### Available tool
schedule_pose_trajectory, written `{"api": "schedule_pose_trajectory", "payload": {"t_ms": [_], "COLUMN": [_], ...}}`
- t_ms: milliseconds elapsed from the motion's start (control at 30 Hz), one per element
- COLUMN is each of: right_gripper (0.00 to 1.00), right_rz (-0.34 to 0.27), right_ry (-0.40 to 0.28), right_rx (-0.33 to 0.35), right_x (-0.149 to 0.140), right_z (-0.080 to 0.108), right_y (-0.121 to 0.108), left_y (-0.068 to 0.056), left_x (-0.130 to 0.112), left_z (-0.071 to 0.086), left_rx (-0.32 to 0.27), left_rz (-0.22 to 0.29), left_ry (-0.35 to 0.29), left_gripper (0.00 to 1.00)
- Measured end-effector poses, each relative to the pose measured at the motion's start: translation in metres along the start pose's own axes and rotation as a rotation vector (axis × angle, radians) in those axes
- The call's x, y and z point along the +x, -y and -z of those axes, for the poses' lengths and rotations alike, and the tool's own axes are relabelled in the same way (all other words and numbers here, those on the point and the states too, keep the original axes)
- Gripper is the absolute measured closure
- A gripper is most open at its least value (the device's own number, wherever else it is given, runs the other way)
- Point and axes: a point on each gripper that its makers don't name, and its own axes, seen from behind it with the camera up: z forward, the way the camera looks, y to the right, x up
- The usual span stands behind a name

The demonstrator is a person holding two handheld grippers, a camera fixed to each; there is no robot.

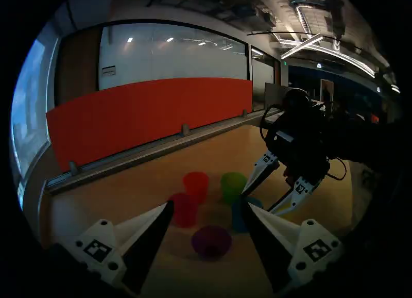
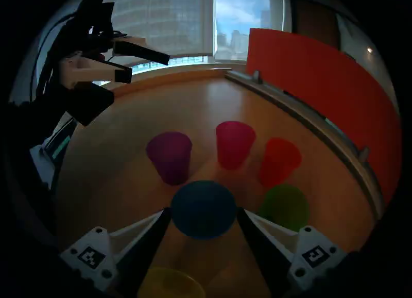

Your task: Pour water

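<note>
The blue cup (image 2: pixel 203 209) stands upright on the wooden table (image 2: pixel 154 107), long axis vertical, between the spread fingers of the right gripper (image 2: pixel 202 210); I cannot tell whether they press it. Purple (image 2: pixel 169 161), pink (image 2: pixel 234 143), red (image 2: pixel 278 161) and green (image 2: pixel 285 208) cups crowd just behind and beside it, a yellow cup (image 2: pixel 170 283) sits nearer, and bare table lies beyond. The left gripper view shows the left gripper (image 1: pixel 206 201) spread on nothing, and a red panel (image 1: pixel 154 112) along the table's edge.
</note>
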Motion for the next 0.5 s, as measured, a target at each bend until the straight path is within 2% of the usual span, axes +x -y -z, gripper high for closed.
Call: {"api": "schedule_pose_trajectory", "payload": {"t_ms": [500], "right_gripper": [0.01], "right_rz": [0.013], "right_ry": [0.025], "right_rx": [-0.004], "right_x": [-0.002], "right_z": [-0.014], "right_y": [0.002], "left_y": [0.001], "left_x": [-0.002], "left_z": [0.001], "left_rx": [0.0], "left_rz": [0.002], "left_ry": [0.001], "left_gripper": [0.04]}}
